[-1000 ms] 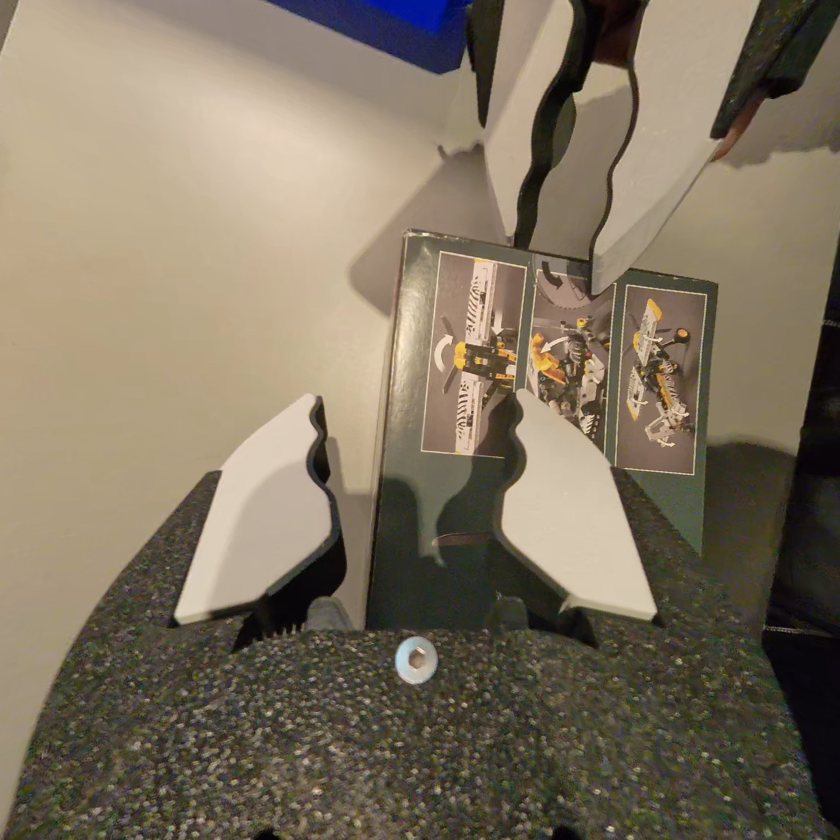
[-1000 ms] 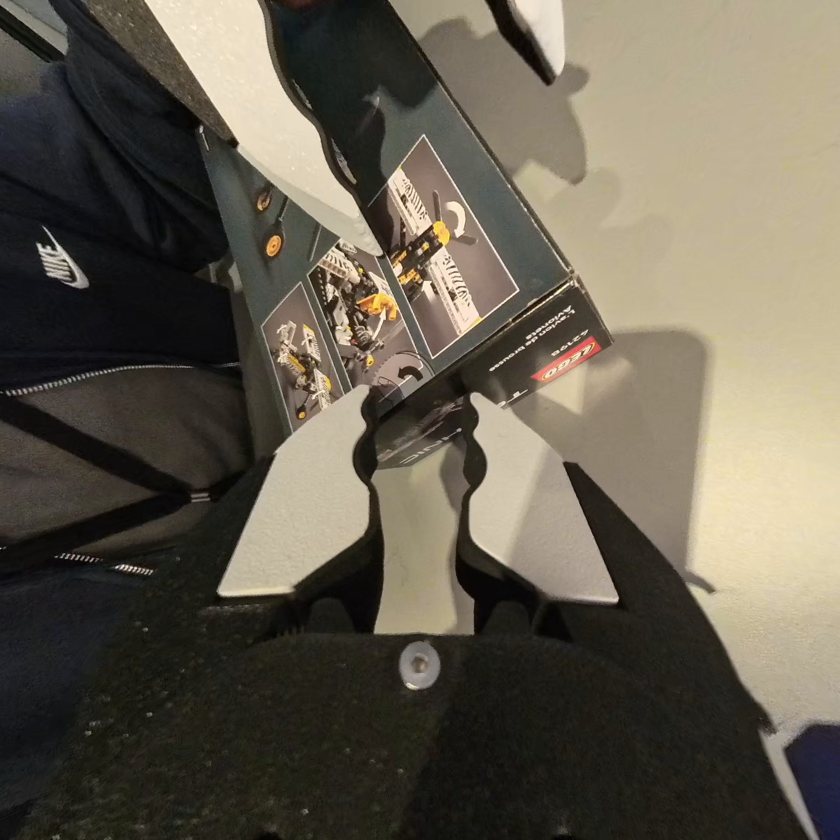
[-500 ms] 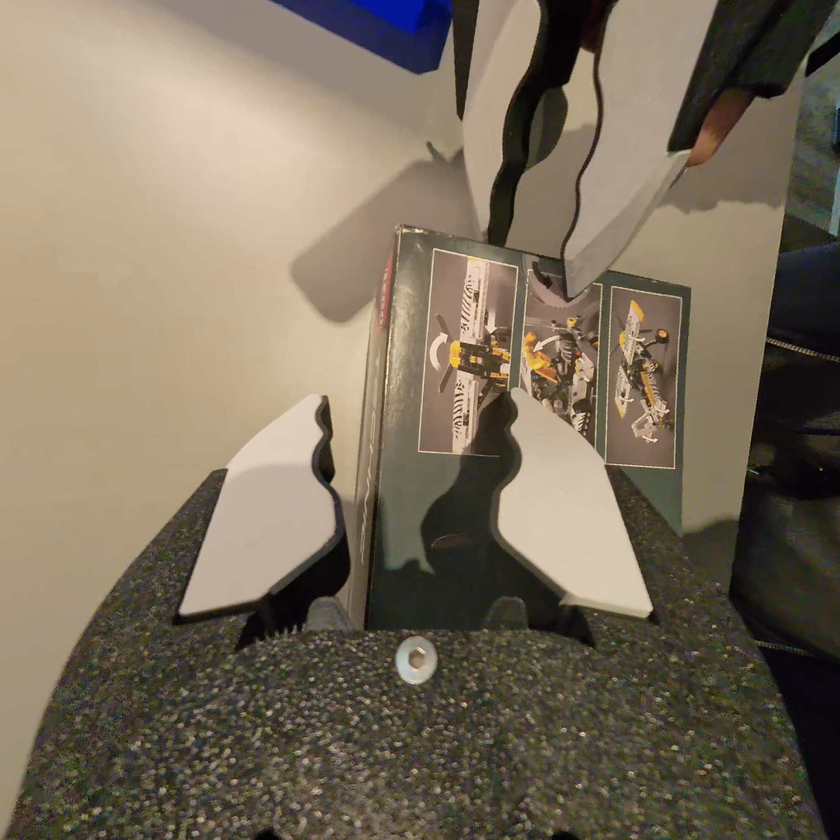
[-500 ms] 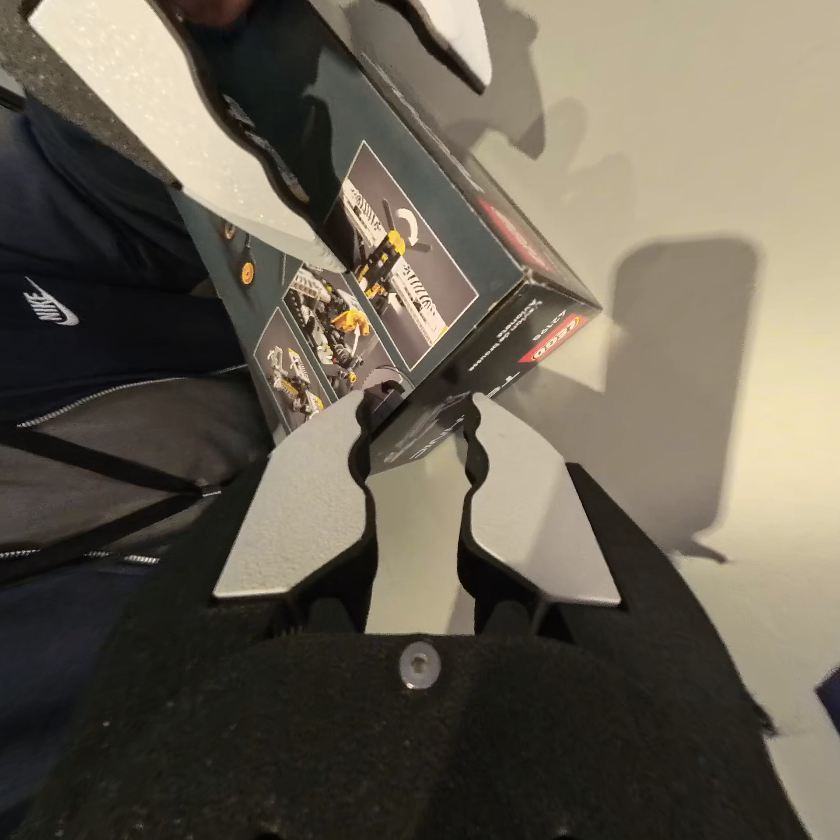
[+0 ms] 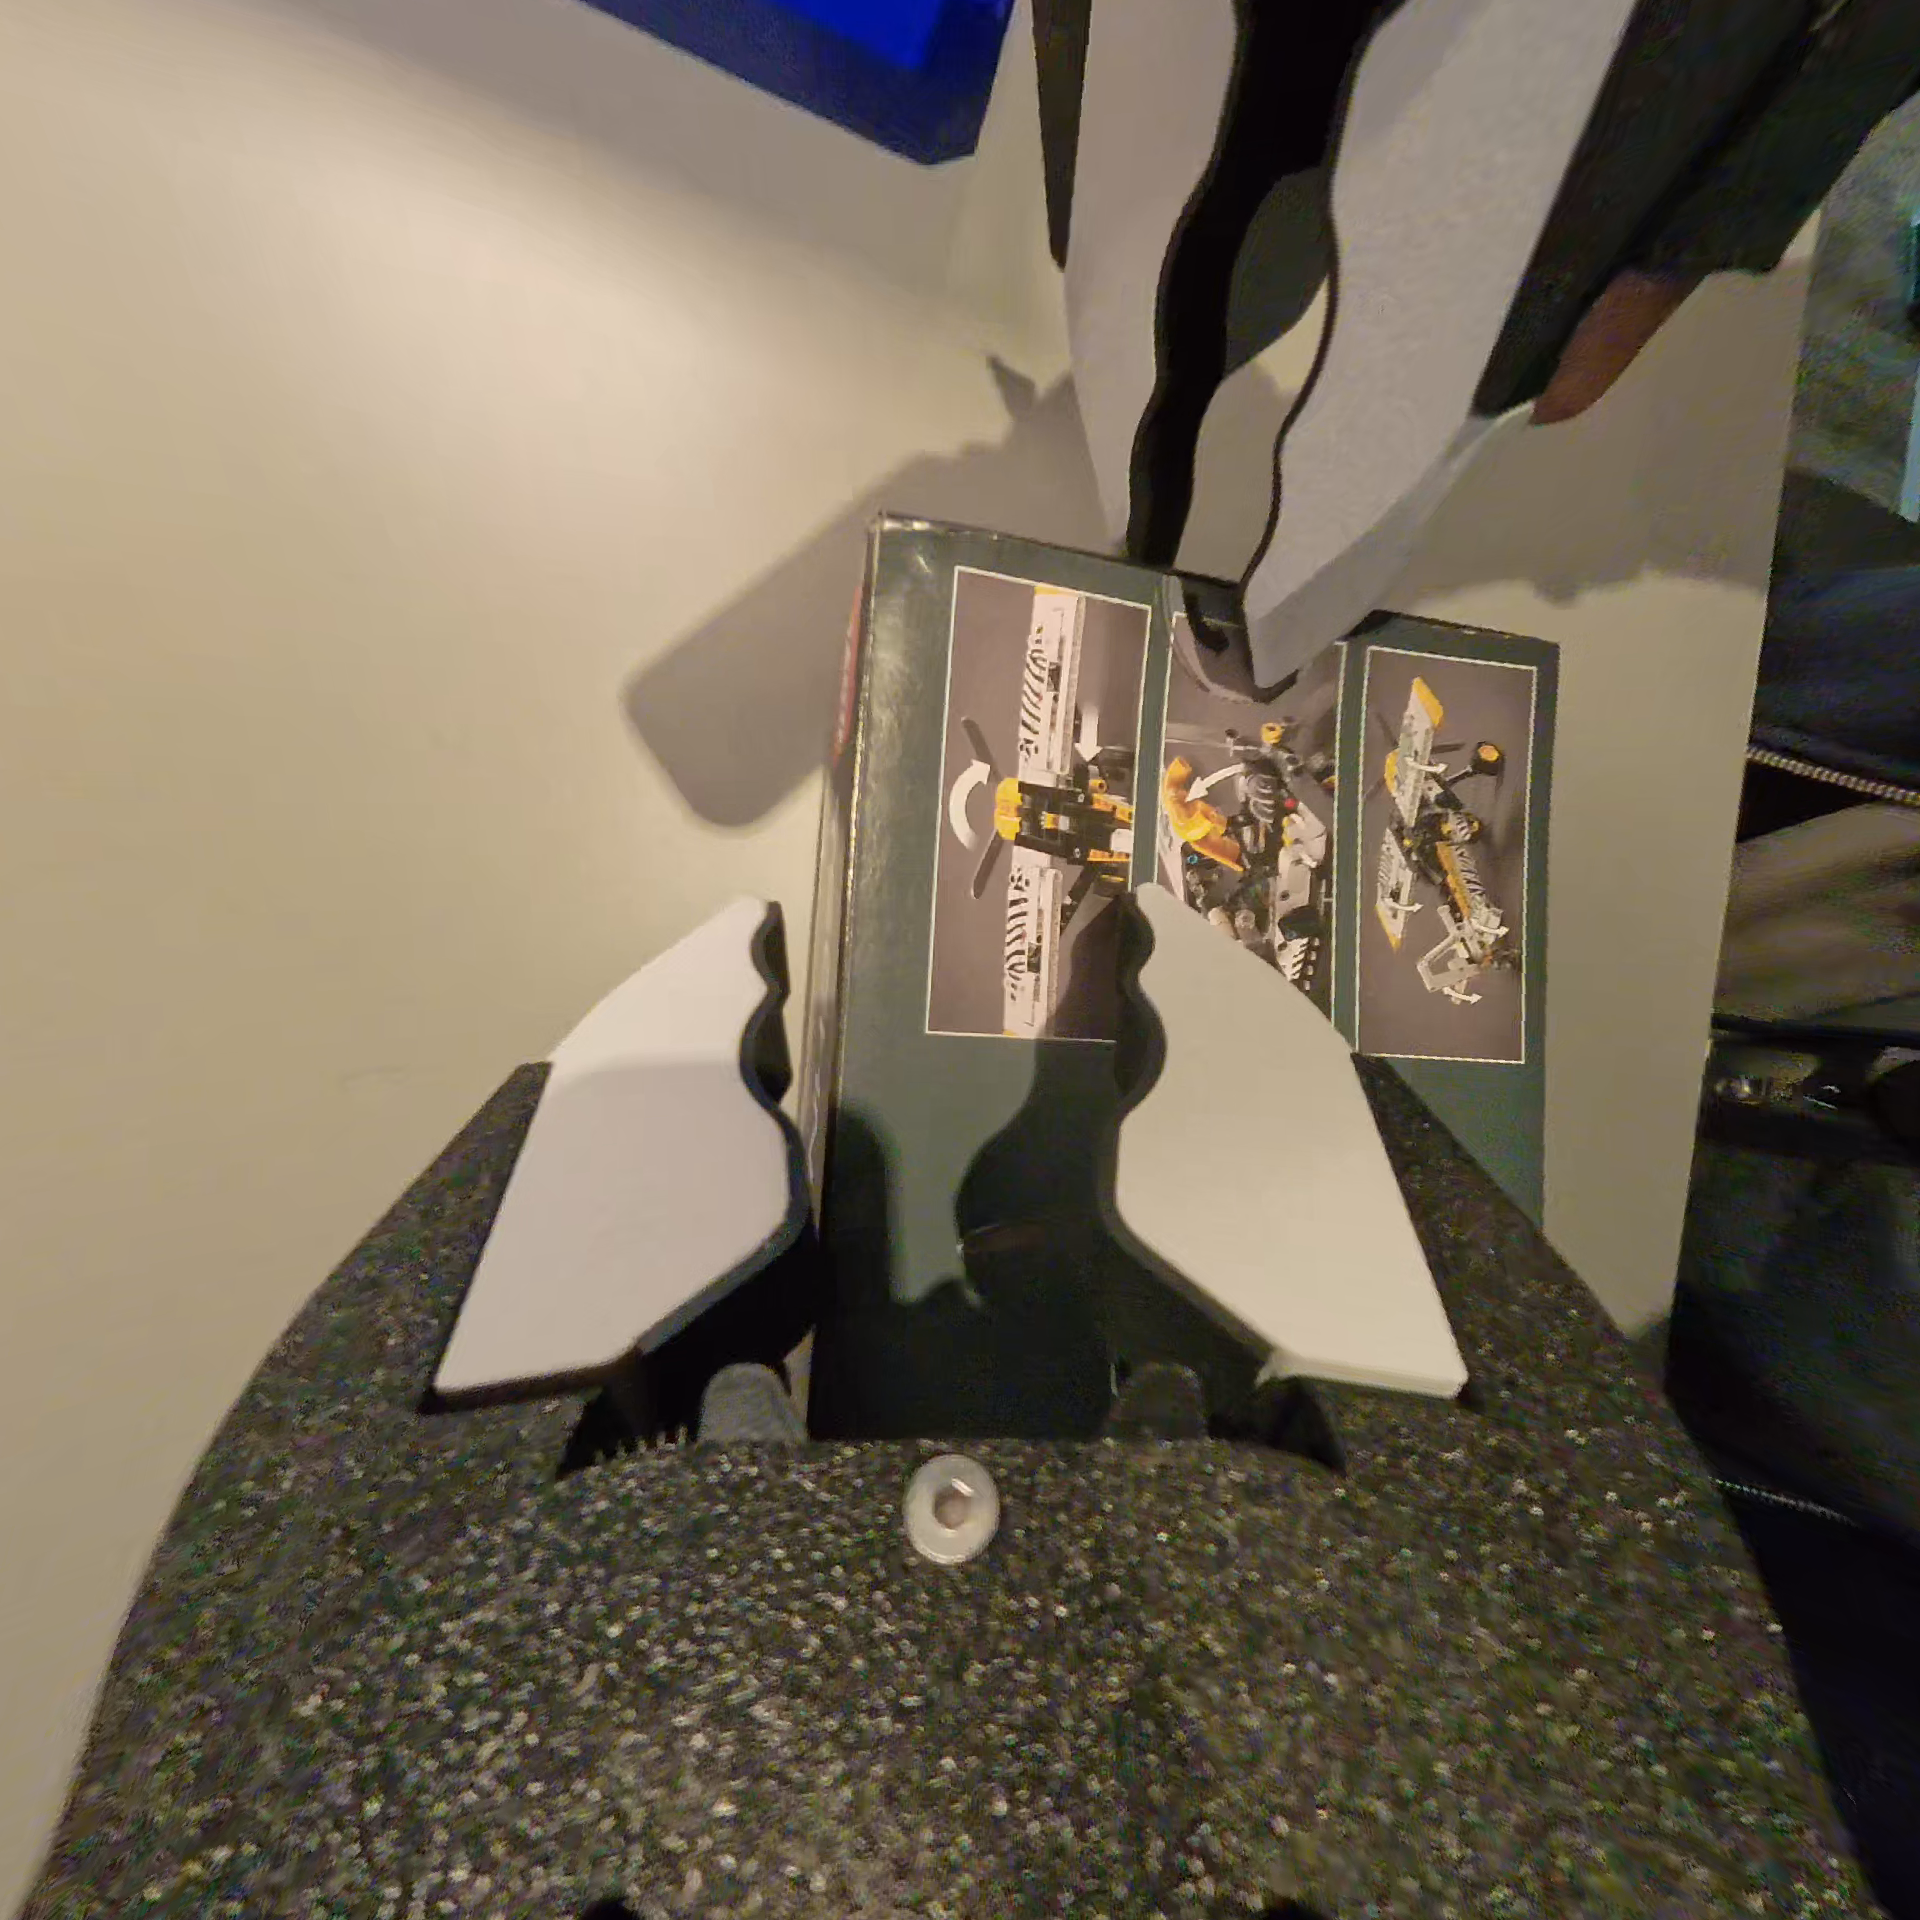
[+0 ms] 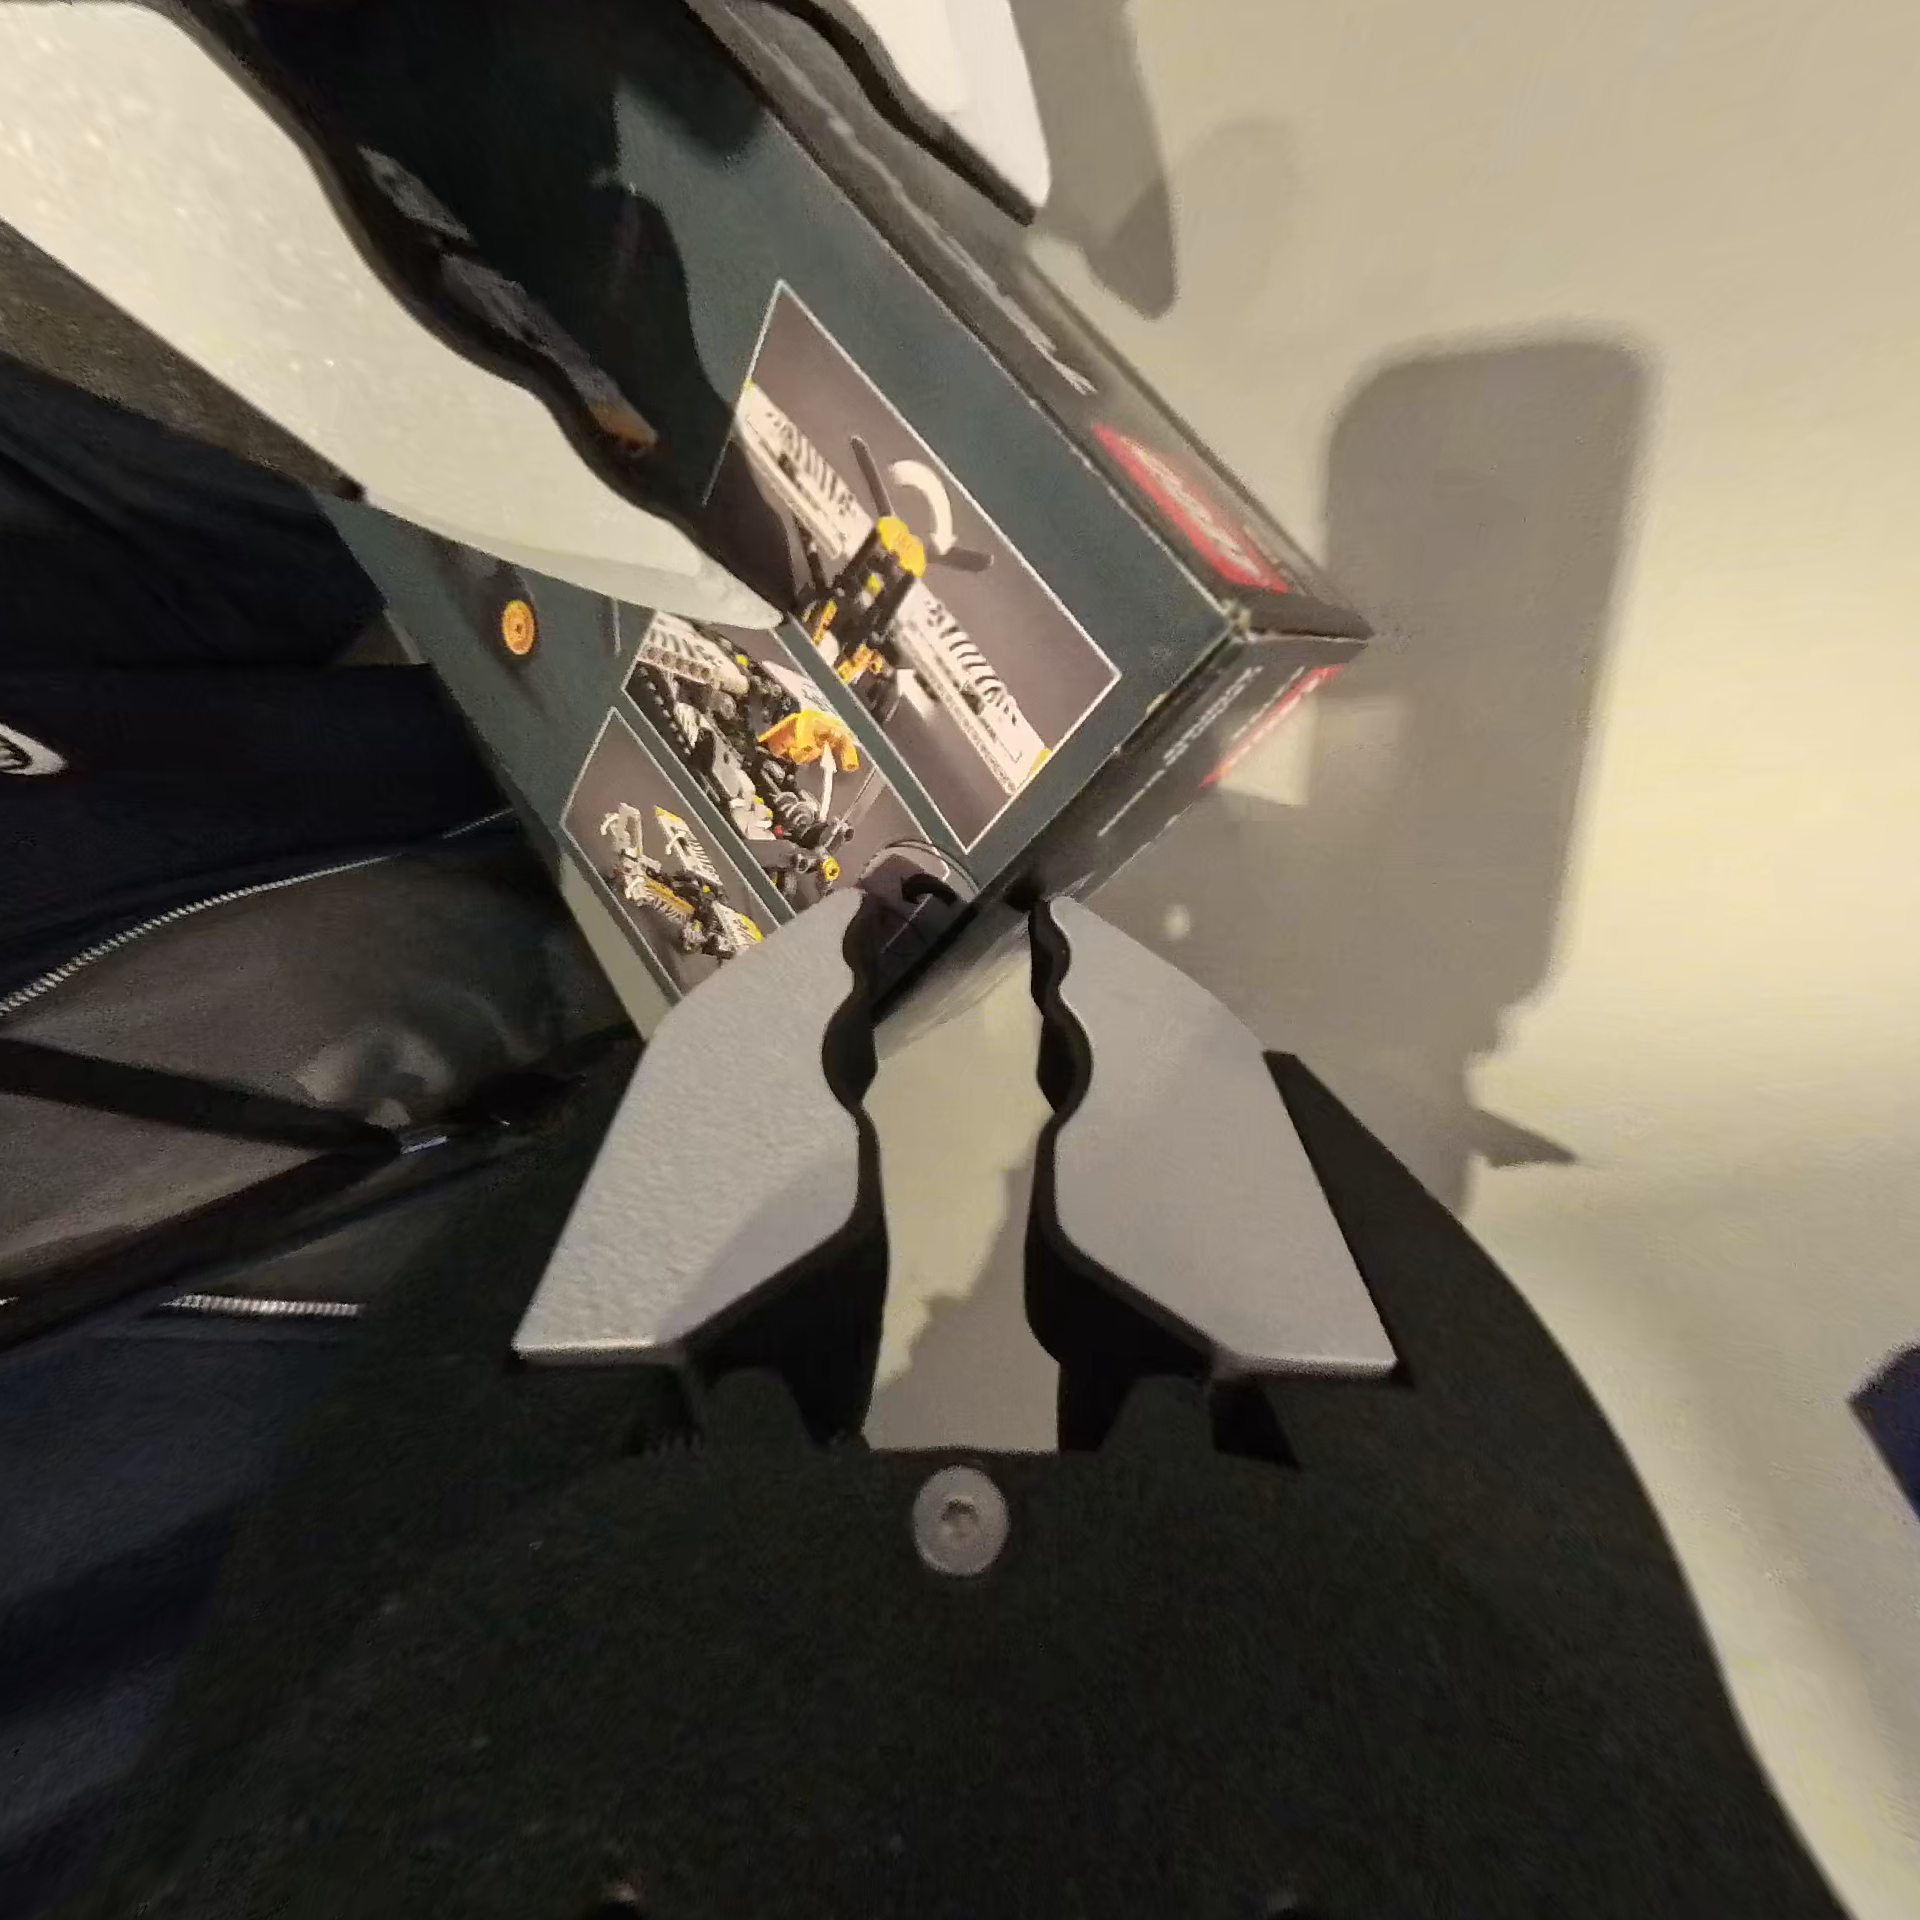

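The left gripper is clamped across the thickness of a dark green toy-set box, one finger on each broad face. The right gripper pinches the box's far end edge, at a flap (contact partly hidden). The box hangs above a cream tabletop, with a blue object beyond it and a person's dark jacket beside it.

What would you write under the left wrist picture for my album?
The left gripper clamps a dark toy box above a pale table while the right gripper meets its far edge.
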Tool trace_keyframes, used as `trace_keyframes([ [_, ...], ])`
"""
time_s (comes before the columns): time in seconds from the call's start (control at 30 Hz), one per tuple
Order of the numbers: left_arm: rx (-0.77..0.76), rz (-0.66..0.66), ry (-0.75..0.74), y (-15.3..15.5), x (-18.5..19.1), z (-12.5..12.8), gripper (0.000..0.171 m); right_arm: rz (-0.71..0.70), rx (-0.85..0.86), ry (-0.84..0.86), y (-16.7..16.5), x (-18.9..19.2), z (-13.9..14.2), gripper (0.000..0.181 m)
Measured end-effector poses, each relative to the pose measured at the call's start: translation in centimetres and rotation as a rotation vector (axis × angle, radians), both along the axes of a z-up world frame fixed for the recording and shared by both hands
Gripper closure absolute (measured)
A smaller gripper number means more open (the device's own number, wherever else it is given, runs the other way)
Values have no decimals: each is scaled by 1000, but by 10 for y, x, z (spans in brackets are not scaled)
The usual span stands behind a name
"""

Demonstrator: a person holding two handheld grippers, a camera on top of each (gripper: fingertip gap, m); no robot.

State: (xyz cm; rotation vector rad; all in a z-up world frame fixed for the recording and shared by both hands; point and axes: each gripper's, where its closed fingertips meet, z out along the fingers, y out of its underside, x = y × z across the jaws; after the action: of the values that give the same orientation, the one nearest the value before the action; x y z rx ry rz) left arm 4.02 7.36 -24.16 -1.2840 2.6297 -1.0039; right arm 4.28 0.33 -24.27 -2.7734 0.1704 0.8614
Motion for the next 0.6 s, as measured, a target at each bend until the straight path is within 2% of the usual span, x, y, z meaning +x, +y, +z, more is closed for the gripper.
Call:
trace_keyframes([
  [0.1, -1, -6, -2, -1, 0, 0, 111, -13, -27, -5, 0, 0, 0, 154],
  [0.33, 3, -4, -5, -1, 0, 0, 111, 15, -109, -144, 0, 0, 1, 158],
  [0.6, 7, -4, -14, -1, 0, 0, 111, -14, -108, -205, -1, -1, 1, 159],
])
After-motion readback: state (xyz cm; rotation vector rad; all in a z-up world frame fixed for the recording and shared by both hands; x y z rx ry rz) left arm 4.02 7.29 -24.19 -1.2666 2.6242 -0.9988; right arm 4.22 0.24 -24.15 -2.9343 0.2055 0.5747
